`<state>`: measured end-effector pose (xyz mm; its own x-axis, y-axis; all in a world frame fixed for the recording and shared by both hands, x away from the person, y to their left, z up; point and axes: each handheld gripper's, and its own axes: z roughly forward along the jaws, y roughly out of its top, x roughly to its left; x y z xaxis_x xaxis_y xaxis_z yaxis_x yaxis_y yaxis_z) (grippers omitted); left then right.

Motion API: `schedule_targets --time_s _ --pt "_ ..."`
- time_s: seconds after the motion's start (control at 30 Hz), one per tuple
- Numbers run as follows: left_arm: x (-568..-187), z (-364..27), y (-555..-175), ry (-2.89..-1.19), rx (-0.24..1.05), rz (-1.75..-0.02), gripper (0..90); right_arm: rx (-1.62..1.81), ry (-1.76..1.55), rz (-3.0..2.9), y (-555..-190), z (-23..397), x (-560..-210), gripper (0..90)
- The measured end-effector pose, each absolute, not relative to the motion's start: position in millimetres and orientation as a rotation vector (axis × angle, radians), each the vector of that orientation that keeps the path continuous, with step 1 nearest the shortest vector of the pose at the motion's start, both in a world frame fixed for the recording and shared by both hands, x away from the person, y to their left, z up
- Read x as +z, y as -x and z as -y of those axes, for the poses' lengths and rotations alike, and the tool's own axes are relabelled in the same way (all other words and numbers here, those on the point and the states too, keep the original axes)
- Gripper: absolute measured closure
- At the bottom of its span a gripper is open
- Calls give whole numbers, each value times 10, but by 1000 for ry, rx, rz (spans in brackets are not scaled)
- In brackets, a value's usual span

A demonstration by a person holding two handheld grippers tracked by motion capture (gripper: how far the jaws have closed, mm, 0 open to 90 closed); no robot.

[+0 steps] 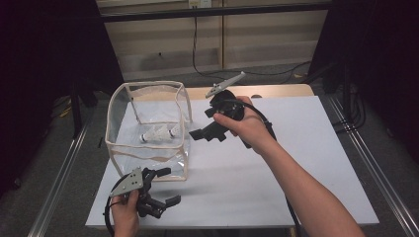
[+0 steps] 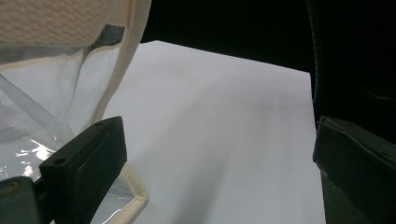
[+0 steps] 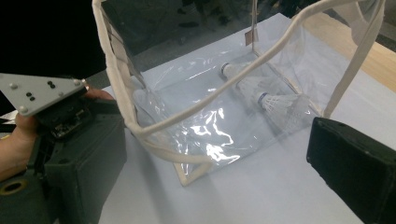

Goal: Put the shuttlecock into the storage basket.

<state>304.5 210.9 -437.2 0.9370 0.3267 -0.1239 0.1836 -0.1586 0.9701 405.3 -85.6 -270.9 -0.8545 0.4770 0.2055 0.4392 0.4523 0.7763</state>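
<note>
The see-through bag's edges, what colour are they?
Cream. The bag's trim is a pale beige band around clear plastic, seen best in the right gripper view.

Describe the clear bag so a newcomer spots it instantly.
On the white table, look at the left half, just ahead of the left tongs. There stands the clear bag, a box-shaped, open-topped container of transparent plastic. Its cream fabric edging and the two white shuttlecocks lying inside set it apart from the black tongs nearby.
</note>
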Motion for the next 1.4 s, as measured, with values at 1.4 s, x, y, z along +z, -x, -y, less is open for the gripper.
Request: schedule_targets --time_s 1.4 --pt "-4367 -2158 -2995 -1742 144 -396 29 1475 -864 -2588 -3825 1482 -3258 44"
